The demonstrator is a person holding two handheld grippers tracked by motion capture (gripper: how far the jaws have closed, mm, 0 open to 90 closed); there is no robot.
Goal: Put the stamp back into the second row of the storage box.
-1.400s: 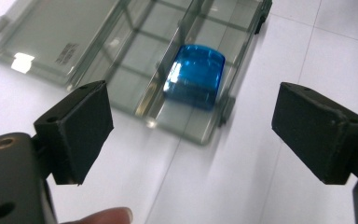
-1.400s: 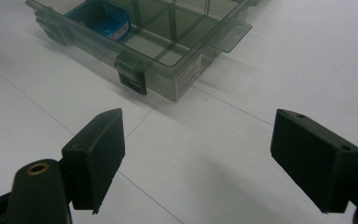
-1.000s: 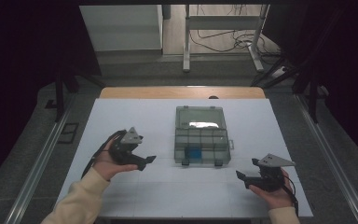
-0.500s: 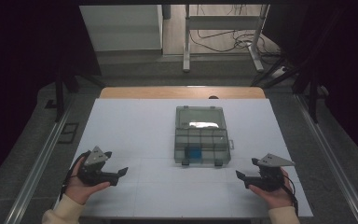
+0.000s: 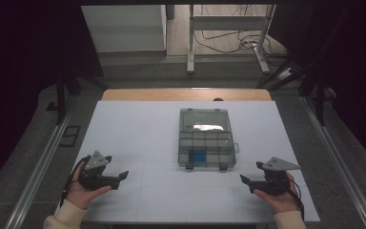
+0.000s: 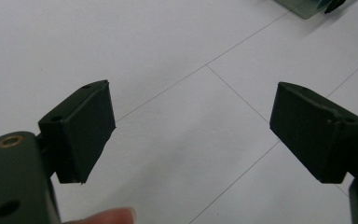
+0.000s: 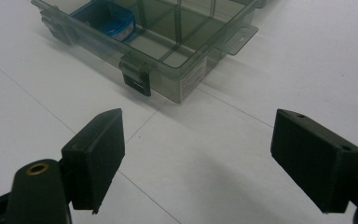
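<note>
Both grippers, left (image 5: 122, 177) and right (image 5: 243, 180), are held wide and empty; nothing is yet grasped, the compartment box (image 5: 206, 138) at twelve o'clock untouched.

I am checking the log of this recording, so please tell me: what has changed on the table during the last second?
The left gripper drew back from beside the box toward the table's near left corner; most of this happened early, little since. It holds nothing, and its jaws stand open. The right gripper stayed at the near right, also open and empty. The box did not move.
</note>
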